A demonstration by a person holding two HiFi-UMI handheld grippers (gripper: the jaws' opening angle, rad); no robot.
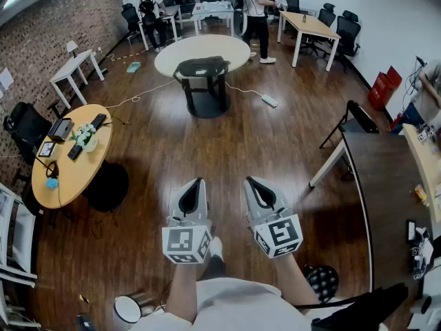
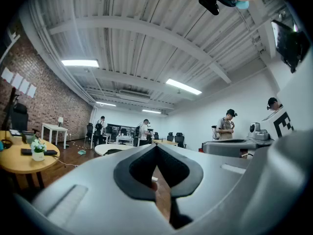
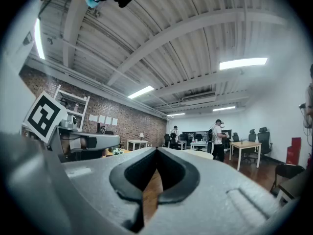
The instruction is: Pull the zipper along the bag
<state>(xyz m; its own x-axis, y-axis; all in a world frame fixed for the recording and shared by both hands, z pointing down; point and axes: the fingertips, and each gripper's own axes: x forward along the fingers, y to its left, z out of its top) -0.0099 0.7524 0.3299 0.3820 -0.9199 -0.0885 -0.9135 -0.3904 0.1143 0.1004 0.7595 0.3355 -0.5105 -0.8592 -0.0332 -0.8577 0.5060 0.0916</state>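
Note:
A dark bag (image 1: 202, 67) lies on a round white table (image 1: 172, 55) far ahead across the room; its zipper is too small to make out. My left gripper (image 1: 198, 183) and right gripper (image 1: 250, 181) are held side by side at waist height over the wooden floor, both pointing toward that table and well short of it. In the left gripper view the left gripper (image 2: 156, 147) has its jaws closed tip to tip with nothing between them. The right gripper (image 3: 157, 151) looks the same in its own view, shut and empty.
A round yellow table (image 1: 69, 171) with a plant and devices stands to my left, and a dark desk (image 1: 386, 185) to my right. Two people (image 1: 255, 16) stand near desks and office chairs at the far end. A power strip (image 1: 269, 101) and cables lie on the floor near the white table.

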